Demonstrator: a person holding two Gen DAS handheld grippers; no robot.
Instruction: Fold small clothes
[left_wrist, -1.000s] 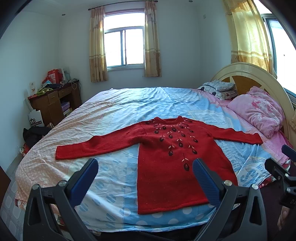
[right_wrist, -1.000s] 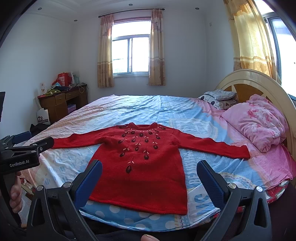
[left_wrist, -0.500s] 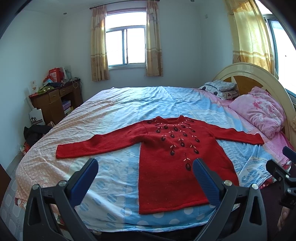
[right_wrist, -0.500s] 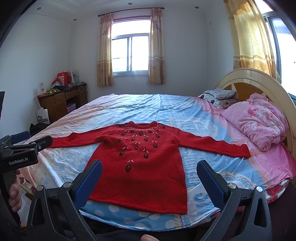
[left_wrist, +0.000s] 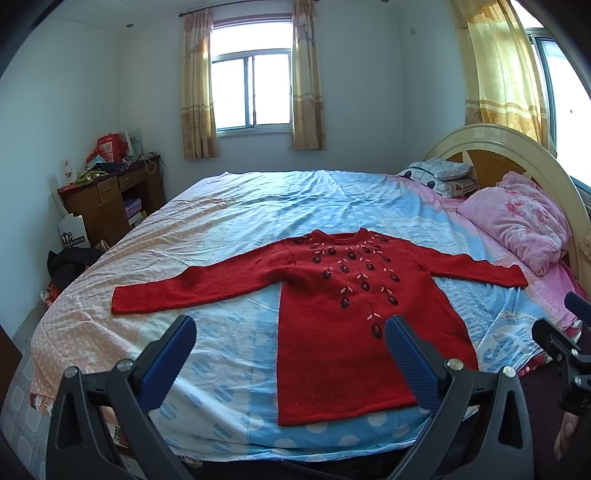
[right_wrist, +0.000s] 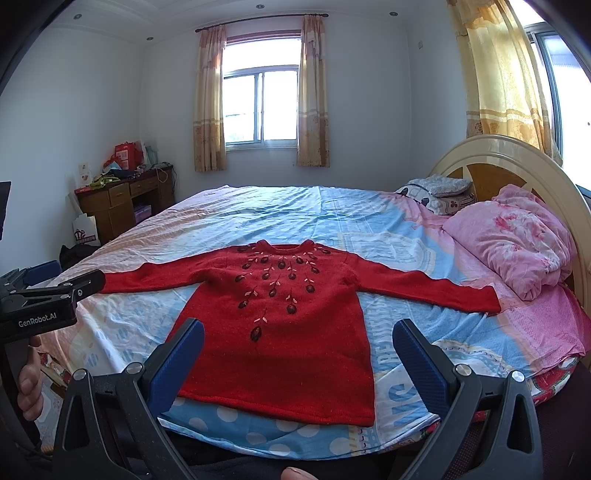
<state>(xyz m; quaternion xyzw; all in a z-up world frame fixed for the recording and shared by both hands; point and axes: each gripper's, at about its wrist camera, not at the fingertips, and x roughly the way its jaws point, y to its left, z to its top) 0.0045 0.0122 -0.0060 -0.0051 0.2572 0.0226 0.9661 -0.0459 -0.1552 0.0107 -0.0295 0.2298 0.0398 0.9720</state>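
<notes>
A red sweater (left_wrist: 343, 314) with dark embroidered flowers lies flat and face up on the bed (left_wrist: 236, 221), both sleeves spread out sideways, hem toward me. It also shows in the right wrist view (right_wrist: 288, 332). My left gripper (left_wrist: 291, 350) is open and empty, held above the bed's near edge, in front of the hem's left part. My right gripper (right_wrist: 299, 354) is open and empty, in front of the hem's middle. The left gripper also shows at the left edge of the right wrist view (right_wrist: 51, 299).
A pink pillow (left_wrist: 517, 225) and folded bedding (left_wrist: 439, 177) lie by the cream headboard (left_wrist: 509, 147) on the right. A wooden desk (left_wrist: 107, 199) with clutter stands at the left wall, bags on the floor beside it. A curtained window (left_wrist: 251, 92) is at the back.
Both views have shifted very slightly; the sweater sits a touch higher in frame. Both grippers stay open and the sweater has not moved.
</notes>
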